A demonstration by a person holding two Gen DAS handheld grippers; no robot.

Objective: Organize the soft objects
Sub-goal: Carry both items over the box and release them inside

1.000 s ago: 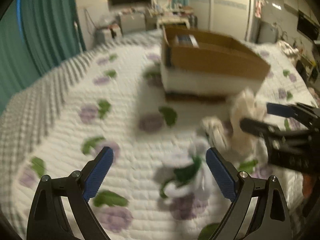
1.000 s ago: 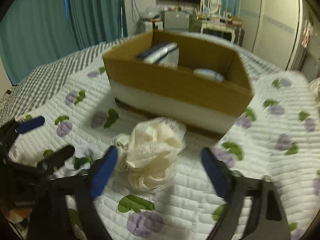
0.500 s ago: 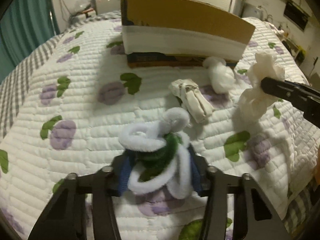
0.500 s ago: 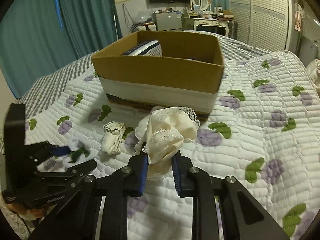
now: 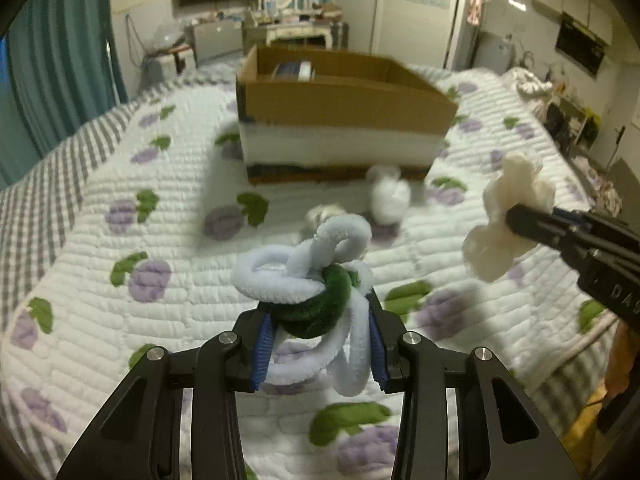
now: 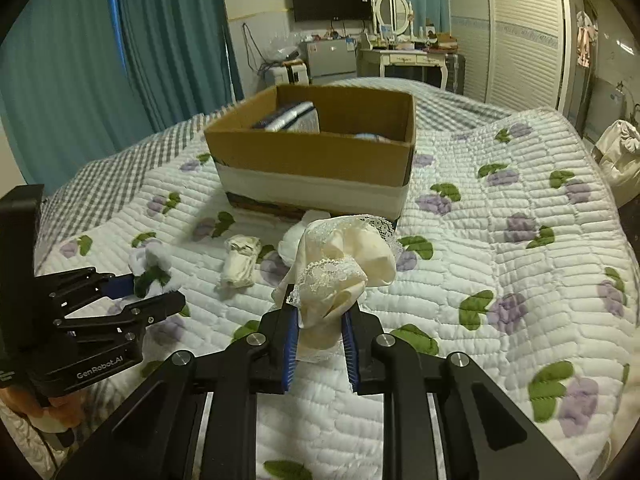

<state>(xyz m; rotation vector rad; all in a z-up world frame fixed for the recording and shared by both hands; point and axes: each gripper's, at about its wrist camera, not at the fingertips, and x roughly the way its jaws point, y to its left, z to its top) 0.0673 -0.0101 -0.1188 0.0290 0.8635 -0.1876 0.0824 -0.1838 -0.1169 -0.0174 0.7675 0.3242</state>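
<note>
Both bundles (image 5: 316, 280) (image 6: 340, 272) now lifted higher.

Two grippers: the left gripper (image 5: 318, 350) and the right gripper (image 6: 319, 340), each holding one soft item, a white-and-green fuzzy bundle (image 5: 316, 292) and a cream lace cloth (image 6: 340, 268). Two soft items on the quilt (image 6: 500, 248): one rolled off-white cloth (image 6: 240, 260) and one white fluffy ball (image 5: 388, 194). One cardboard box (image 6: 316, 160).

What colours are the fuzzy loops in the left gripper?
White with one dark green loop: the fuzzy loops in the left gripper. Left wrist view shows them best.
</note>
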